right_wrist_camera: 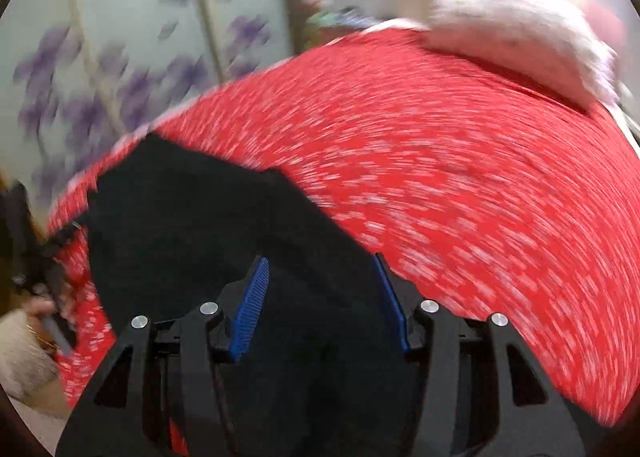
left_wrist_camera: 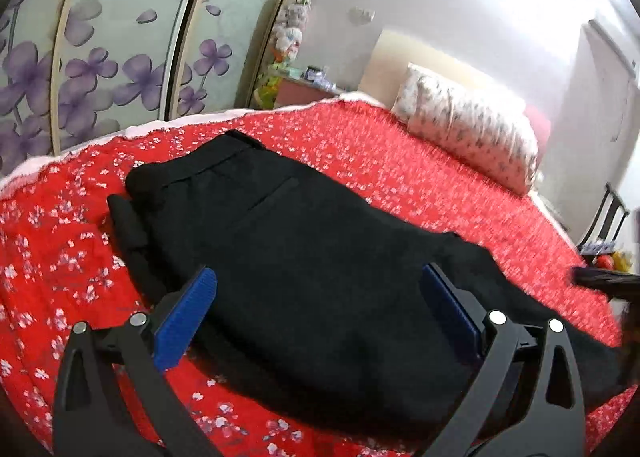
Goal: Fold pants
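My left gripper (left_wrist_camera: 320, 289) hovers with fingers spread wide, holding nothing, over black pants (left_wrist_camera: 304, 253) lying folded on the red floral bed (left_wrist_camera: 440, 177). My right gripper (right_wrist_camera: 320, 285) also gapes empty above the pants (right_wrist_camera: 208, 225).

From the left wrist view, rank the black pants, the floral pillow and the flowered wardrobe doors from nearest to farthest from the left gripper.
1. black pants: directly under and ahead of the open left gripper.
2. floral pillow: far right, at the bed's head.
3. flowered wardrobe doors: beyond the bed's far-left edge; too close to the pillow's distance to rank firmly.
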A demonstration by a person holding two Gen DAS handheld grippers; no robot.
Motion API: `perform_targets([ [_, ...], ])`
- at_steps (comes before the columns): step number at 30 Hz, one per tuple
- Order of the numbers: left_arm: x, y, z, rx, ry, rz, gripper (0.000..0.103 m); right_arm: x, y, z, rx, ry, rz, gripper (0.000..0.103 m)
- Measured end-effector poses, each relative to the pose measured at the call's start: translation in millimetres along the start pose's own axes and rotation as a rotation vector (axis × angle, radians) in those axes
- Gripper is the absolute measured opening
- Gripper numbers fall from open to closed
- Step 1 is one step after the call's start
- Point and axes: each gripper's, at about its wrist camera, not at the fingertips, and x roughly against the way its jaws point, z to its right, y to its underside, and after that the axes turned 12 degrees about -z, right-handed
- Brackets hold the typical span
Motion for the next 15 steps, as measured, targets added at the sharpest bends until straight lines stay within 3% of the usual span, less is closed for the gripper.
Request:
perform_targets([
  [3, -7, 0, -10, 0.048, 0.02, -0.043, 0.101, -39, -21, -17, 0.053, -0.005, -0.063, 0.054],
  [8, -14, -1, -8, 0.036, 0.0, -0.069, 0.101, -66, -23, -23, 0.055, -0.037, -0.114, 0.051],
  [12, -18, -1, -9, 0.037, -0.006, -0.088, 0.101, -83, -20, -28, 0.097, -0.006, -0.197, 0.047],
  [15, -19, -1, -10, 0.038, -0.007, -0.094, 0.101, -89, -19, -24, 0.074, -0.05, -0.217, 0.032],
])
